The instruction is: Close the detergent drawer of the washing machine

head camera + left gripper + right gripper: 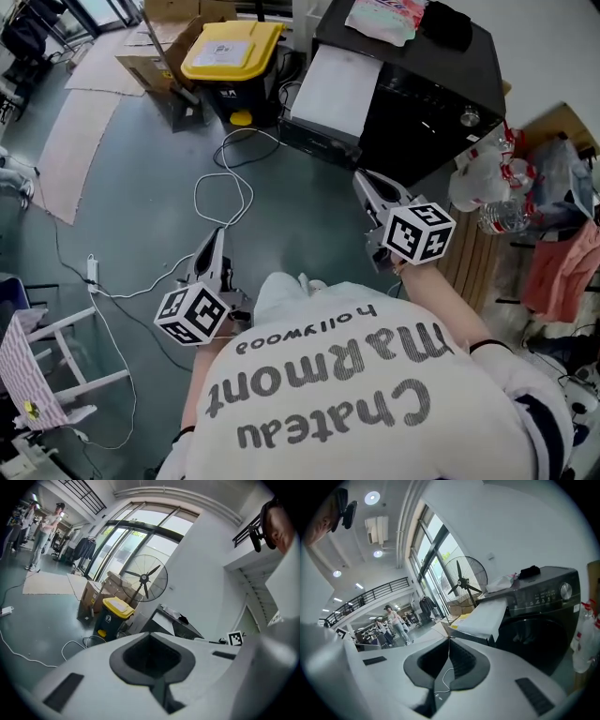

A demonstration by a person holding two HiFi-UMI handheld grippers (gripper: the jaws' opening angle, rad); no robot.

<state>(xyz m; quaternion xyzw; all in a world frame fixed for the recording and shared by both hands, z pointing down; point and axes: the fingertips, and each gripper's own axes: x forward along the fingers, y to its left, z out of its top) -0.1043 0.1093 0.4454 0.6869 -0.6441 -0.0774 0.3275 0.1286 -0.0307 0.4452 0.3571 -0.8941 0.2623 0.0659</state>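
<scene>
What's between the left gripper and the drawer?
A white cable, looped on the floor, lies between the left gripper and the drawer; the head view shows it.

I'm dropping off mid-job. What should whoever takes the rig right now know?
Left gripper: fingers shut, empty, low over the floor, away from the machine.
Right gripper: fingers shut, empty, pointing toward the drawer but short of it, touching nothing.
Detergent drawer: white, still pulled out of the black washing machine.
Done: nothing on the drawer yet.
Left: bring a gripper, probably the right, to the drawer front and push it fully in.
</scene>
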